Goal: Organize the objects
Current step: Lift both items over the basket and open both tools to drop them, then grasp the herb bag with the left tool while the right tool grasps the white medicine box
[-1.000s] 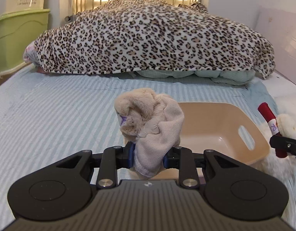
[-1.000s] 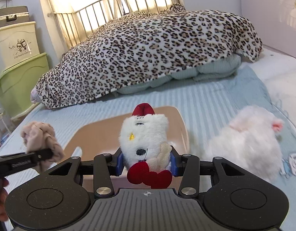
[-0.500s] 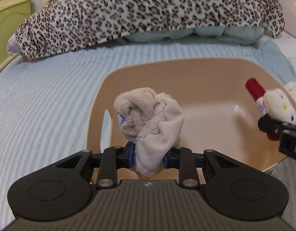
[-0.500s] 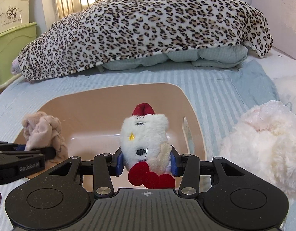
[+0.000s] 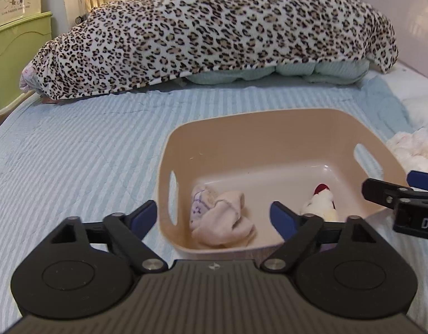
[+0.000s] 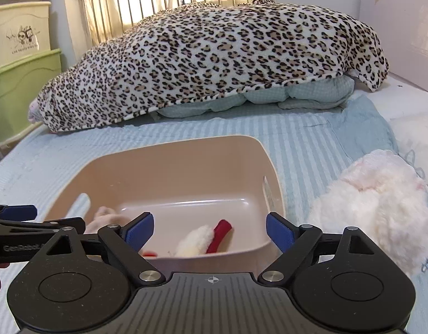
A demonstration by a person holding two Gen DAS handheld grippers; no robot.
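Note:
A beige plastic basket (image 5: pixel 258 128) with handle slots sits on the striped blue bedspread; it also shows in the right wrist view (image 6: pixel 169 161). Inside it lie a crumpled beige sock (image 5: pixel 219 217), partly hidden in the right wrist view (image 6: pixel 102 217), and a small white plush toy with a red hat (image 5: pixel 321 203), lying on its side in the right wrist view (image 6: pixel 197 239). My left gripper (image 5: pixel 214 217) is open and empty above the basket's near left side. My right gripper (image 6: pixel 209 229) is open and empty above the basket's near edge.
A fluffy white and pink plush (image 6: pixel 381 200) lies on the bed right of the basket. A leopard-print blanket (image 5: pixel 214 33) covers a heap across the far bed. Green and cream storage boxes (image 6: pixel 21 64) stand at the left, beyond the bed.
Both grippers have opened. The sock dropped from the left gripper and the plush toy from the right gripper into the basket. Both grippers pulled back a little.

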